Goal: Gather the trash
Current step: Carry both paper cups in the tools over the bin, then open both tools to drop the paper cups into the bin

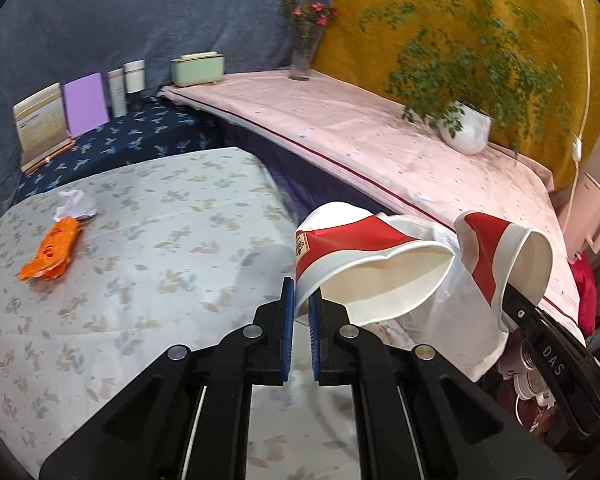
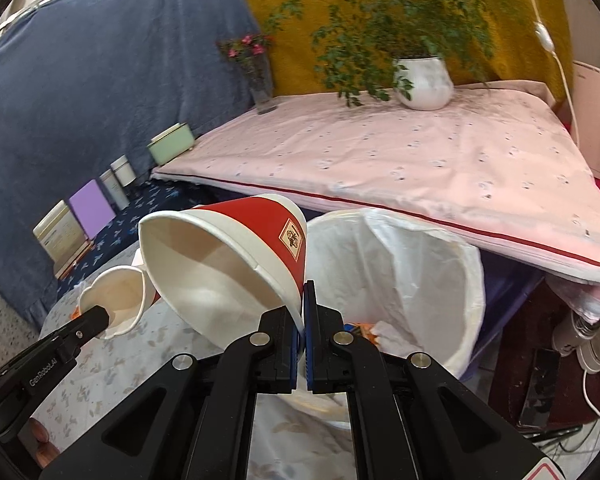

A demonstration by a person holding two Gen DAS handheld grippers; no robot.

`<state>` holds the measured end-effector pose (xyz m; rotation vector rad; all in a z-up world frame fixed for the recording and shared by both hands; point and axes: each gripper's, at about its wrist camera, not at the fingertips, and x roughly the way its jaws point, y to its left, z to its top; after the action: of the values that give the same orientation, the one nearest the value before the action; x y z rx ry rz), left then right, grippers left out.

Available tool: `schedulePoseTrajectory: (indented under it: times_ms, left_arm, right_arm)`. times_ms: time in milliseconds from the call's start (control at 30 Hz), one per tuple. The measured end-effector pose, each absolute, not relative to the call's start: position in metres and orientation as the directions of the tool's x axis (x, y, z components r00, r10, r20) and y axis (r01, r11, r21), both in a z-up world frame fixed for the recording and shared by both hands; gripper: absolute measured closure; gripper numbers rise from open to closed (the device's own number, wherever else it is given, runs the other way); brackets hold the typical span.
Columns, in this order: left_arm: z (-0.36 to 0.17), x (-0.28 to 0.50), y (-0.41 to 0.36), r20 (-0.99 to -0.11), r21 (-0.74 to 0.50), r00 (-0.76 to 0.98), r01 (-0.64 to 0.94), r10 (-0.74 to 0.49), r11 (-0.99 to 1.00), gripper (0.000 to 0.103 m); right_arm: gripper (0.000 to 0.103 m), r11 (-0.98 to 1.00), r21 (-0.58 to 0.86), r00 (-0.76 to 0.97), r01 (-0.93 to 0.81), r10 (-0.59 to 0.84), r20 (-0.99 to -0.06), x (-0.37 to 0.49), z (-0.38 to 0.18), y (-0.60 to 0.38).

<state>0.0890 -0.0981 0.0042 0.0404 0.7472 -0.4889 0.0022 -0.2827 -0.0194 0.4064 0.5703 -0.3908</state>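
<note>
Far left, on the flowered table (image 1: 148, 304): an orange wrapper (image 1: 52, 254) with a crumpled white tissue (image 1: 76, 205) touching its far end. Both loose, not yet collected.

Next along, the left claw (image 1: 300, 312), pressed together on the rim of a red-and-white paper cup (image 1: 364, 268). Cup tipped on its side, mouth towards the camera, held clear of the table near its right edge.

Then the right claw (image 2: 302, 320), likewise pinching the rim of a second paper cup (image 2: 228, 256), tilted with its mouth open to the left. The two cups close side by side, not quite touching as far as can be told.

Furthest right, just off the table edge and below the pink-covered bed (image 2: 420, 152): a bin (image 2: 474, 264) lined with a white bag, already holding some scraps (image 2: 380, 330) at the bottom.

Step in hand, by the look of it: carrying both cups over to the bin.

Called for next, probably: bringing each cup over the bin's mouth, right one first since it is nearer, then spreading the claws to drop them. Worth keeping the cups from knocking together, and releasing well inside the rim so that neither bounces off the bag's edge. After that, back to the wrapper and tissue.
</note>
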Motion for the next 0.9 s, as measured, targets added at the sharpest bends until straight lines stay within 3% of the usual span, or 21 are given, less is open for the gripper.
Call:
schedulePoseTrajectory:
  times_ms: [600,667,733,900]
  left_arm:
    - [-0.021,0.090,-0.177,-0.703,-0.178,0.503,0.560,-0.503,0.809,0.092]
    - [-0.023,0.091,-0.178,-0.705,-0.182,0.503,0.553,-0.500,0.813,0.068]
    - [-0.023,0.090,-0.174,-0.696,-0.174,0.528,0.534,-0.487,0.827,0.055]
    - [-0.025,0.095,-0.164,-0.699,-0.175,0.540,0.508,-0.470,0.844,0.050]
  right_arm:
    - [0.100,0.796,0.276,0.739,0.538,-0.289,-0.608,-0.016,-0.035,-0.332]
    - [0.100,0.794,0.278,0.737,0.541,-0.288,-0.611,-0.015,-0.037,-0.333]
    - [0.100,0.794,0.276,0.735,0.541,-0.287,-0.614,-0.013,-0.037,-0.333]
    - [0.100,0.797,0.276,0.732,0.537,-0.279,-0.621,-0.008,-0.040,-0.332]
